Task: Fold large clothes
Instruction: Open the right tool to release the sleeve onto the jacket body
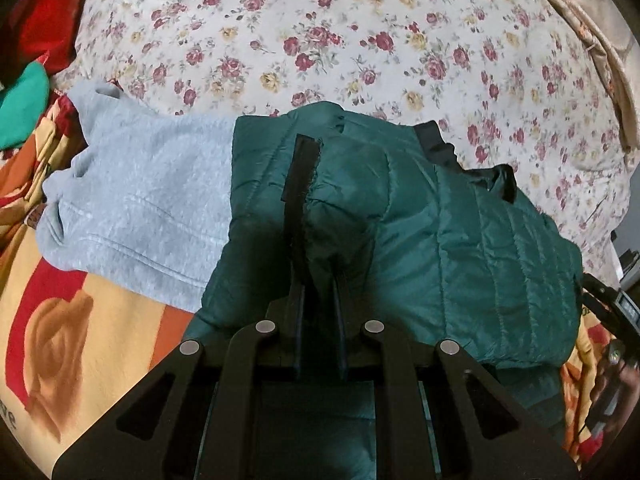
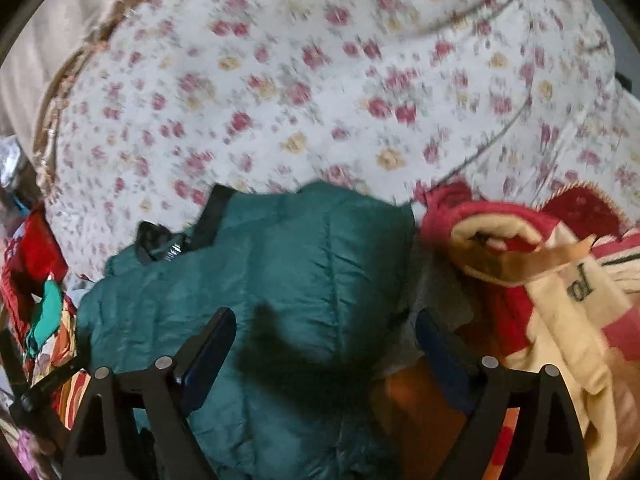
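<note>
A green puffy jacket (image 1: 460, 248) is spread on a bed. Under it and behind it, a white sheet with little red and yellow flowers (image 1: 320, 40) is seen. A light grey sweatshirt (image 1: 140, 200) is laid just beside the jacket, and its edge is covered by the jacket. A blanket with red, orange and cream shapes (image 1: 80, 340) is seen under both of them.

The left tongs (image 1: 318, 280) are pressed shut on a fold of the green jacket. A black strip along the jacket's edge (image 1: 300, 184) is seen right by the pinched part, and the cloth is bunched up there.

In the right wrist view the picture is a bit blurred. The right tongs (image 2: 324, 344) are held wide open over the jacket (image 2: 280, 264), and nothing is gripped by them. A dark shadow is cast on the jacket between the two fingers (image 2: 208, 344). A crumpled red and cream blanket (image 2: 540, 264) is piled just beside the jacket. Red and green clothes (image 1: 36, 60) are heaped at the far corner of the bed in the left wrist view.
</note>
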Tool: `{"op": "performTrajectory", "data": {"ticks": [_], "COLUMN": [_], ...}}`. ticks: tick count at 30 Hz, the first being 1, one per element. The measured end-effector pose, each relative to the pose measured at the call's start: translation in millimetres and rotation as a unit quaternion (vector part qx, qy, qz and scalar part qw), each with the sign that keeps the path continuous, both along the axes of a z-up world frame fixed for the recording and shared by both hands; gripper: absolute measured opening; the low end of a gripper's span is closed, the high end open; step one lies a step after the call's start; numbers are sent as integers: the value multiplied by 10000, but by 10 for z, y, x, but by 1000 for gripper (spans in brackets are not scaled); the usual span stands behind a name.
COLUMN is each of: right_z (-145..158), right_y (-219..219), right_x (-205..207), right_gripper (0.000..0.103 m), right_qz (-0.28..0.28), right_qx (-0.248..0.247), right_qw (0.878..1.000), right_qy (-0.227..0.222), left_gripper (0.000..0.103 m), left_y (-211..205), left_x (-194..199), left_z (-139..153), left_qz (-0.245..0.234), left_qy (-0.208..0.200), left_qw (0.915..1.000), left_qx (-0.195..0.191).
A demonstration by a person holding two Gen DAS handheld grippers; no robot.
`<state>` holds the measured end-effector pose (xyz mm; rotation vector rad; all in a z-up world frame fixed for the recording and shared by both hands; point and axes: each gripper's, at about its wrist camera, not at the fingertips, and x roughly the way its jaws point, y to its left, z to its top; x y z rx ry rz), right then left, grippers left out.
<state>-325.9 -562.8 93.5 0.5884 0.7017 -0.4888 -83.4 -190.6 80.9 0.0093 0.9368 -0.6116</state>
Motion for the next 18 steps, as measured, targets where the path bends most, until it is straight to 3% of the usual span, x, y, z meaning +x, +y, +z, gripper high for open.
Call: {"op": "performTrajectory", "data": {"ticks": [2,4,6,7,9,13,14,16,18], "right_z": [-104,-112,-73,-74,-138,-242,-216,-123,-16], "right_y": [-53,-23,9,-1,-59,-175,-178,-174,-125], "right_x": [99,166,200,215,251,287,265,148,11], "right_gripper": [86,47,33,30,30,31,34,58,61], "right_qz": [114,223,146,56,-125,-236,-228,-302,-334], "right_qx": [180,25,-355,-522,-647,-404,-375,-296,-321], "right_qw": [9998,9997,9991,9983,9970,9978,9980,9981,9984], "right_qy": [62,49,159,242,416,470,461,459,318], "left_gripper": [11,11,11,12,13,16,18,27,43], "left_y": [-19,-39,-75,-118,-232,-323,-316,-280,-226], "left_x": [6,32,39,34,30,62,73,97,91], "left_z": [-1,-4,3,-2,-40,-126,-135,-135,-106], "left_qz": [34,76,64,28,-48,42,73,110,161], "left_qy": [14,25,-14,-53,-133,-127,-103,-54,-105], "left_qw": [10000,10000,10000,10000,9997,9993,9993,9994,9992], "left_qx": [14,11,3,38,186,344,346,317,355]}}
